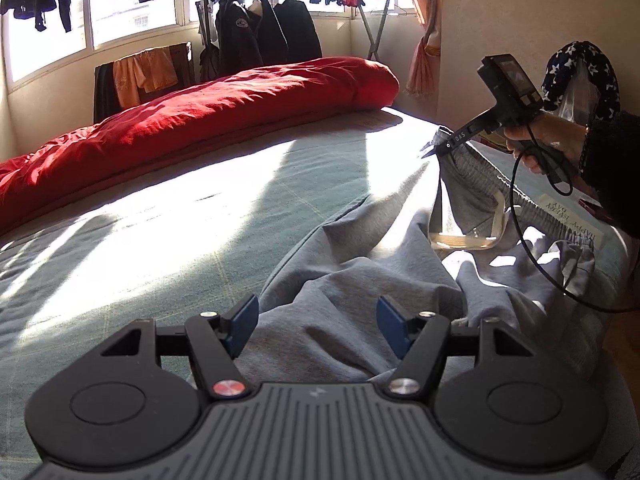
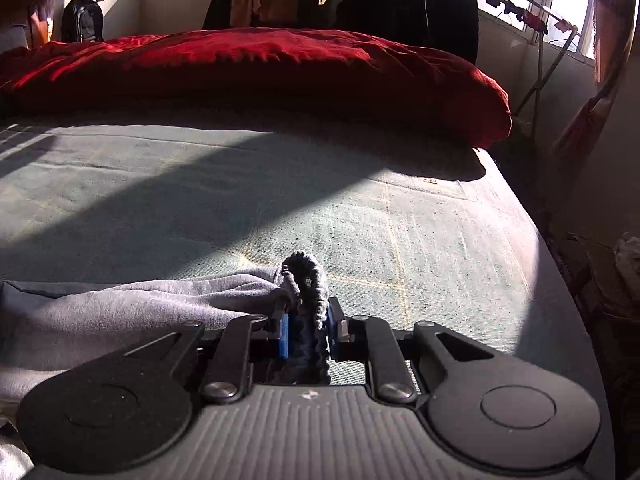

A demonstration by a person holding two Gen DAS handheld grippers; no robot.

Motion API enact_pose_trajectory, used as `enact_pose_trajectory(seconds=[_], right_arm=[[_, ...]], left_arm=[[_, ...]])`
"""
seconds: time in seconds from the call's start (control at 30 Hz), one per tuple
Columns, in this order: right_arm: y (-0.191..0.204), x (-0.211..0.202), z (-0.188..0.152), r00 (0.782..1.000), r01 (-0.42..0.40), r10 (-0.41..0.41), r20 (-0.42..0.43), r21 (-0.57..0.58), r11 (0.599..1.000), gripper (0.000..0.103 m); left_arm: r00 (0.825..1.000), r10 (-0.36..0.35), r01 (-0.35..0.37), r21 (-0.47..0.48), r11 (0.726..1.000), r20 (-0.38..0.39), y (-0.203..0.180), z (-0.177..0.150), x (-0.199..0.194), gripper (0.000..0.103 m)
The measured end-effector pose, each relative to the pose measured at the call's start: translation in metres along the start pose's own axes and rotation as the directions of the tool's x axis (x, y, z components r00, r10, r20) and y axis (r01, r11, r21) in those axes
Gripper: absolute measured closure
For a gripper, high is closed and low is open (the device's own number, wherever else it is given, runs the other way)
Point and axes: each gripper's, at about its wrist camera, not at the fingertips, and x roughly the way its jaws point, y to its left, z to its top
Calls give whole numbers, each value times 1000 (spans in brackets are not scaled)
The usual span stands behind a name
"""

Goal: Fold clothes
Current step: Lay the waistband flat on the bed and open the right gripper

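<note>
Grey sweatpants (image 1: pixel 360 280) lie rumpled on the bed (image 1: pixel 180 200), nearest the left wrist camera, filling the lower middle and lower right of that frame. Just above them the left claw (image 1: pixel 316 328) hovers with its blue fingers (image 1: pixel 242 326) spread wide and nothing between them; whether the tips touch the cloth cannot be told.

At the right of the same frame the right claw (image 1: pixel 434 148) is seen from outside, held by a hand (image 1: pixel 548 136) in a dark sleeve. Its tips are pinched on the ribbed waistband (image 1: pixel 444 134), lifting that corner off the bed so the fabric hangs below it. A cream drawstring (image 1: pixel 464 236) loops out of the waistband, and a sewn label lies at the right edge. A black cable (image 1: pixel 520 240) curves down from the handle.

From the right wrist camera, the right claw (image 2: pixel 306 334) is closed on the ribbed waistband (image 2: pixel 308 284), which bulges up between the blue pads (image 2: pixel 284 336) at the lower middle. The sweatpants (image 2: pixel 120 308) trail off to the lower left.

Across the upper part of both frames a red duvet (image 2: pixel 256 64) lies rolled along the far side of the bed. Behind it, dark jackets (image 1: pixel 264 32) hang on a drying rack (image 1: pixel 372 12) under sunlit windows.
</note>
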Motion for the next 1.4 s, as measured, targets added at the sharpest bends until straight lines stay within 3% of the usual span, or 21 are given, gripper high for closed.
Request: enact_pose_trajectory(seconds=[0.23,0.3,0.37,0.67,0.87,1.07,1.2,1.3,1.4], right_arm=[[-40,38,-7,997,-7,20,-76,160,987,81],[-50,50,-16,992,-21,49,-120,222,975,65],[-56,52,-25,990,-30,65,-127,257,966,56],[-88,-26,-75,979,-164,199,-40,419,893,47],[-102,-91,-145,966,-211,258,-10,543,812,45],[-99,-149,-219,963,-230,268,41,645,729,43],[-87,-152,-257,952,-227,306,16,707,670,43],[-79,-145,-270,933,-278,356,58,743,608,43],[-72,-134,-268,935,-293,342,92,743,601,43]], left_arm=[[1000,-6,5,-19,1000,-13,8,0,13,36],[1000,-7,7,-18,1000,-16,7,1,13,36],[1000,-8,8,-12,1000,-16,5,0,12,37],[1000,-1,1,-5,1000,-2,-8,-1,-2,36],[999,48,-48,36,998,-5,-22,-5,-14,34],[1000,22,-22,36,999,4,-31,-13,-26,30],[1000,5,-5,37,999,11,-39,-17,-31,30],[1000,0,-1,33,999,15,-42,-19,-34,30],[1000,-5,5,20,1000,14,-42,-21,-39,30]])
